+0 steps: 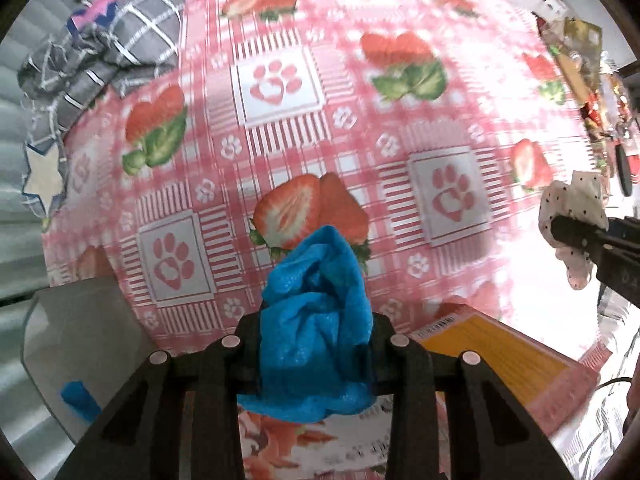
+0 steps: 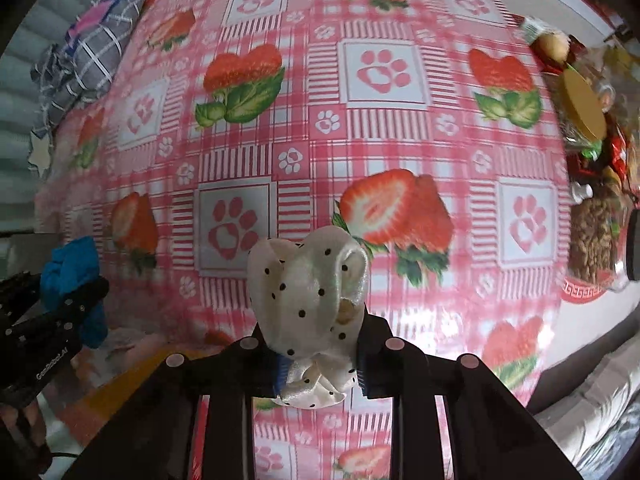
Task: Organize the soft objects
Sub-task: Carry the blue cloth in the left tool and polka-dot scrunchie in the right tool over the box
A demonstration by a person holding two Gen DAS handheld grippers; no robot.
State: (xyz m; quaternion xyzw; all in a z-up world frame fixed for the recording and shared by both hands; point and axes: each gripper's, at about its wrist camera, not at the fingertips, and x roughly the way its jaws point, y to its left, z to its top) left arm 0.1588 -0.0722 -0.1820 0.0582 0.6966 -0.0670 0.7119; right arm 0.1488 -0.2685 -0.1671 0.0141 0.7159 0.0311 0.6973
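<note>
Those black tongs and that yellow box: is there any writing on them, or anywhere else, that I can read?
"GenRobot.AI": white letters on the side of the left tongs, seen from the right camera.
"DA...": partial letters on the right tongs, cut off.
Yellow box: barcode and print lines, too blurred to read.
Paper under the blue cloth: blurred print, unreadable.

The bright blue crumpled cloth (image 1: 316, 320) sits between the fingers of the black left gripper (image 1: 316, 344). The cream satin scrunchie with black polka dots (image 2: 308, 292) fills the black right gripper (image 2: 320, 344). Ahead of both grippers the tabletop (image 2: 400, 140) wears a pink-and-white plaid cover printed with red strawberries, green leaves and pink paw prints in white squares. Far ahead to the left lies a grey cloth with white grid lines (image 1: 112, 40). Beside the left gripper, to its right, lies a yellow-orange flat packet (image 1: 492, 352).
</note>
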